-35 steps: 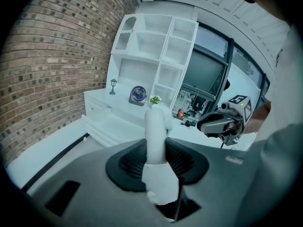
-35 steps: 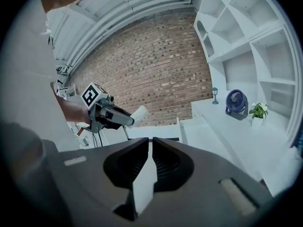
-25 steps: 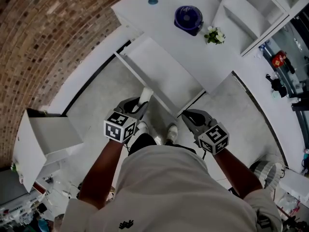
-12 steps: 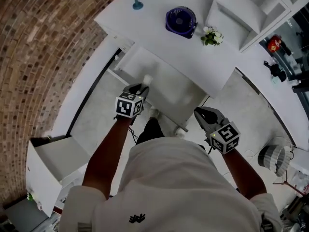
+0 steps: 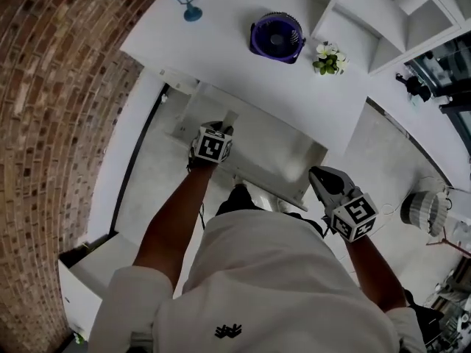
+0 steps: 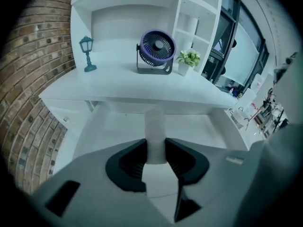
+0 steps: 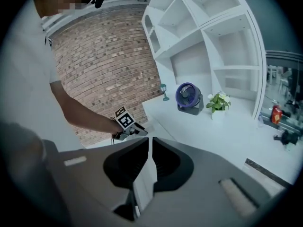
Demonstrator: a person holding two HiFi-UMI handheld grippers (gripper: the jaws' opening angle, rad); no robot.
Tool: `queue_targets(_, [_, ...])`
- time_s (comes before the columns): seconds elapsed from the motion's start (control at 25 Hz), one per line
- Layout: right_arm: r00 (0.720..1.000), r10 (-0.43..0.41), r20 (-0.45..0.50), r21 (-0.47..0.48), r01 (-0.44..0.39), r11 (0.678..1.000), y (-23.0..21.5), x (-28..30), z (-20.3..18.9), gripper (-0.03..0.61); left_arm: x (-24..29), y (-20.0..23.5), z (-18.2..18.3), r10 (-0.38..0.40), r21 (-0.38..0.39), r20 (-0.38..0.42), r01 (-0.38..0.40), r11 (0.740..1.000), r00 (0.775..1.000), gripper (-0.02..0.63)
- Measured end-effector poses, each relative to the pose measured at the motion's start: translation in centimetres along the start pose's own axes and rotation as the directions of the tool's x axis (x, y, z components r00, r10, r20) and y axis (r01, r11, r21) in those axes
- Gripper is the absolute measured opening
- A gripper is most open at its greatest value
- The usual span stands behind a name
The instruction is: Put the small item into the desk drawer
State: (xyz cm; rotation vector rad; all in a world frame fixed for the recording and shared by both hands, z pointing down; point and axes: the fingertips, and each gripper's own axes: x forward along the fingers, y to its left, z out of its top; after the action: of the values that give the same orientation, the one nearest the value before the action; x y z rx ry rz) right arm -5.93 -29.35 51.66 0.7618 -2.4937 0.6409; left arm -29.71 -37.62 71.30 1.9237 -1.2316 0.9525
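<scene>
My left gripper (image 5: pixel 222 126) is shut on a small white cylinder (image 6: pixel 154 126), which sticks out forward past the jaw tips. It hangs over the left part of the open white desk drawer (image 5: pixel 259 151), whose floor (image 6: pixel 201 129) shows beyond the item in the left gripper view. My right gripper (image 5: pixel 318 175) is held back on the near side of the drawer's right front corner. Its jaws (image 7: pixel 149 143) stand together with nothing between them. The left gripper (image 7: pixel 136 130) also shows in the right gripper view.
On the white desk top (image 5: pixel 235 57) stand a purple fan (image 5: pixel 276 35), a blue lantern figure (image 5: pixel 186 2) and a small potted plant (image 5: pixel 329 59). White shelves (image 5: pixel 383 20) rise at the right, a brick wall (image 5: pixel 51 109) at the left. A white unit (image 5: pixel 88 271) stands open at the lower left.
The person has stepped up to the desk. The left gripper has moved forward with the white cylinder, from in front of the drawer to above it. The right gripper stays back.
</scene>
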Motion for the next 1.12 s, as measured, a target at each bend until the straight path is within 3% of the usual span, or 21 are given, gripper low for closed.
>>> queue_targets(0.2, [0.994, -0.105, -0.018, 0.065, 0.106, 0.992, -0.6, 0.5, -0.2, 0.038, 4.0, 2.4, 0.1, -0.006, 0.05, -0.08, 0.01, 0.999, 0.997, 0.127])
queue_targets(0.52, [0.973, -0.225, -0.054, 0.147, 0.231, 0.962, -0.5, 0.5, -1.2, 0.038, 9.6, 3.5, -1.4, -0.045, 0.066, -0.168, 0.057, 0.996, 0.985, 0.127])
queue_targets(1.12, [0.965, -0.254, -0.067, 0.196, 0.262, 0.945, 0.7, 0.3, -3.2, 0.038, 10.2, 3.5, -1.8, -0.036, 0.095, -0.163, 0.052, 0.994, 0.986, 0.161])
